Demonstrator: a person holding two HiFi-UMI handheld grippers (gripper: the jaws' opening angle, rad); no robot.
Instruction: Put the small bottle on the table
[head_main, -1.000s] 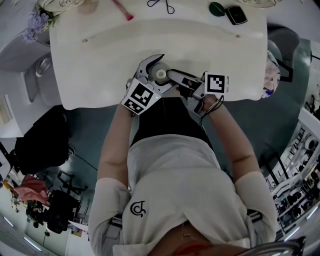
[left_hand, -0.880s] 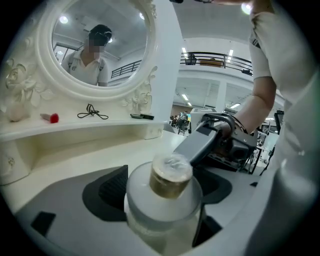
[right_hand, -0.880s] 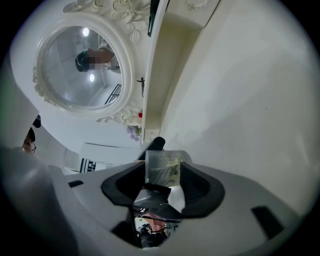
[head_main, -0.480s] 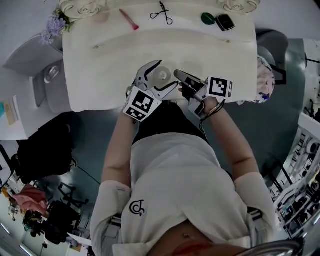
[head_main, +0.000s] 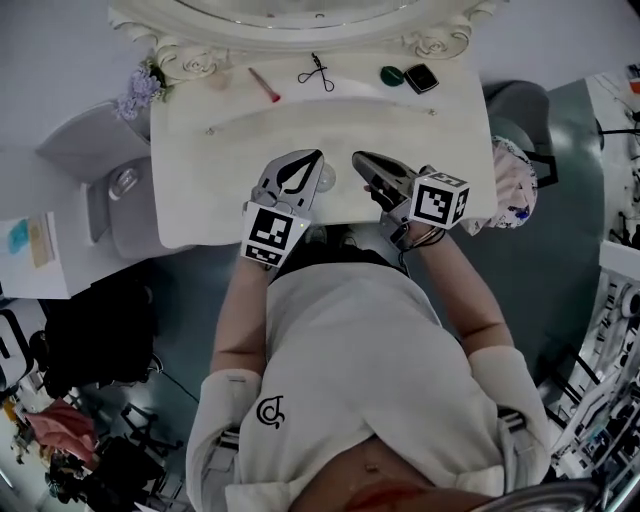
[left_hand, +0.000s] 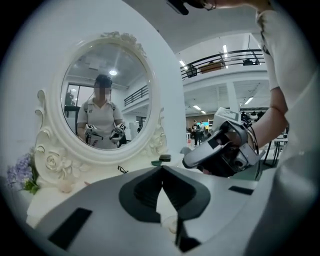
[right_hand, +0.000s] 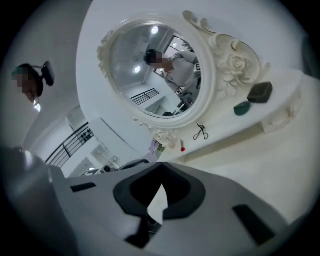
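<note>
Left tongs and right tongs: both fully closed, holding nothing. The small bottle, apparently upright, stands on the tabletop between them, just right of the left tongs.

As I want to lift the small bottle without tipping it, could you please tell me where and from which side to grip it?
I would grip round its body, jaws level, from the person's side. The small bottle seems to stand upright on the dressing table, round top up, beside the shut left gripper, which must open first.
</note>
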